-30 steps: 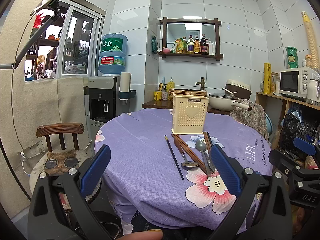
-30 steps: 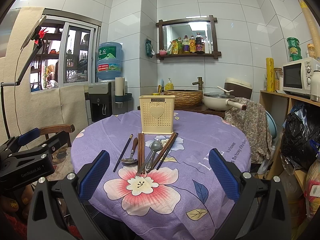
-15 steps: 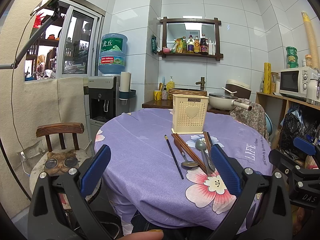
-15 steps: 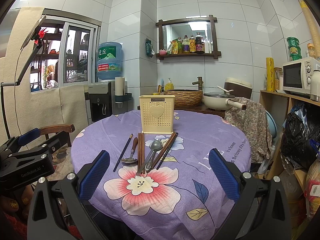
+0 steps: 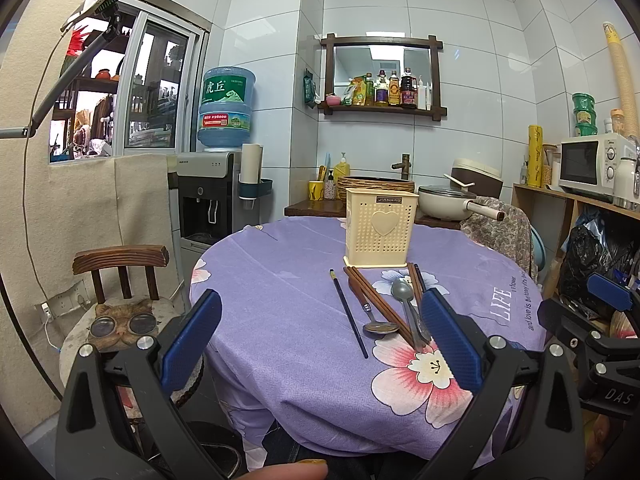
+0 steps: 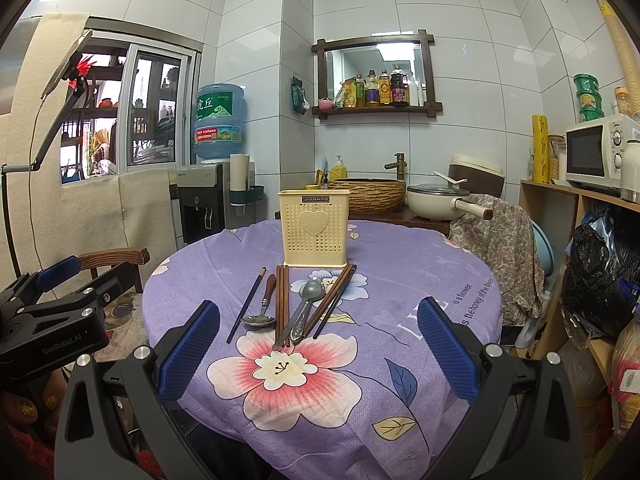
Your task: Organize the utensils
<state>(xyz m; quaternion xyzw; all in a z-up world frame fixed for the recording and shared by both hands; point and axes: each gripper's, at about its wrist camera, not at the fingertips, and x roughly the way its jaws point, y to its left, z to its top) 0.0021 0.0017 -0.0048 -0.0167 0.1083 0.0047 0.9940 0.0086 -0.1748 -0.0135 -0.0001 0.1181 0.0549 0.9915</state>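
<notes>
Lying on the purple flowered tablecloth (image 6: 400,280), the utensils form a loose row in front of the cream utensil holder (image 6: 314,232), which stands upright and has nothing visible in it. From left to right in the right wrist view there is a single dark chopstick (image 6: 246,304), a wooden-handled spoon (image 6: 264,308), a pair of brown chopsticks (image 6: 282,304), a metal spoon (image 6: 306,308) and two more chopsticks (image 6: 334,300) that lean toward the holder. The metal spoon's handle crosses the brown pair near their lower ends. The left gripper (image 5: 320,344) hangs at the table's near edge with its jaws spread wide and grasping nothing. The right gripper (image 6: 320,348) is also spread wide and released, above the big flower print.
</notes>
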